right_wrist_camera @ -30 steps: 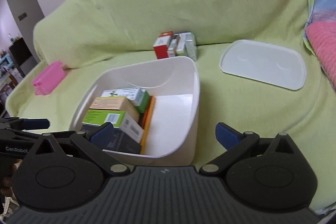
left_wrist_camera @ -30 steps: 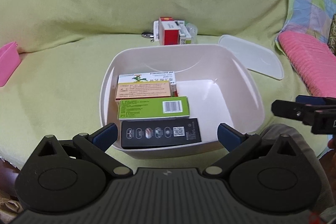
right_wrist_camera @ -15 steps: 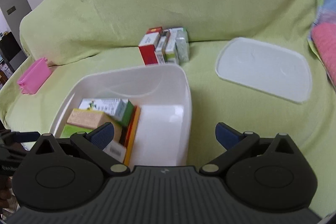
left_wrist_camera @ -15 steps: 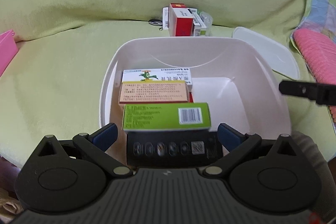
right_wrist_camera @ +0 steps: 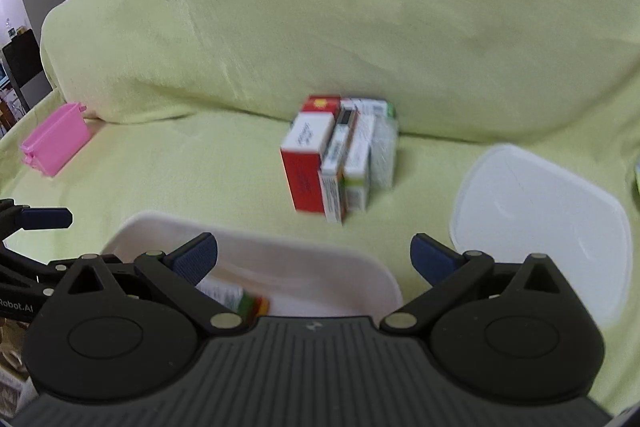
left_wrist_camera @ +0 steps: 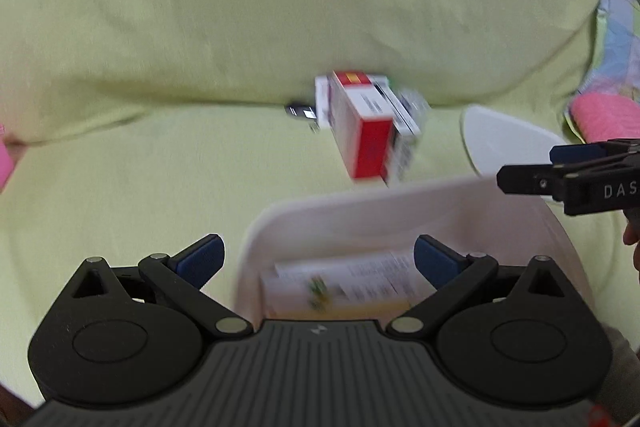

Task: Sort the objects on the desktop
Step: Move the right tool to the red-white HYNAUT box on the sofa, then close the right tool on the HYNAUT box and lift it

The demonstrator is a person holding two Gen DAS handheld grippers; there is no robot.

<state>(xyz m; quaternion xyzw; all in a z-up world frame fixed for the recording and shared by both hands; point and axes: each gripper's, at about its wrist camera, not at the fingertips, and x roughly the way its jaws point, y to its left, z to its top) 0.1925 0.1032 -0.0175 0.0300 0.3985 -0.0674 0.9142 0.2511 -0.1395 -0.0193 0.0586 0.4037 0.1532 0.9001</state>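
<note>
White plastic bin [right_wrist_camera: 320,263] sits under both your grippers, left gripper [left_wrist_camera: 316,255] and right gripper [right_wrist_camera: 314,253], each with jaws apart and empty. Upright boxes [right_wrist_camera: 340,163] stand at twelve o'clock beyond it, lid [right_wrist_camera: 540,223] at two o'clock.

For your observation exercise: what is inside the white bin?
Inside the bin lie printed boxes, blurred; the left gripper body covers the rest of the bin's inside.
</note>
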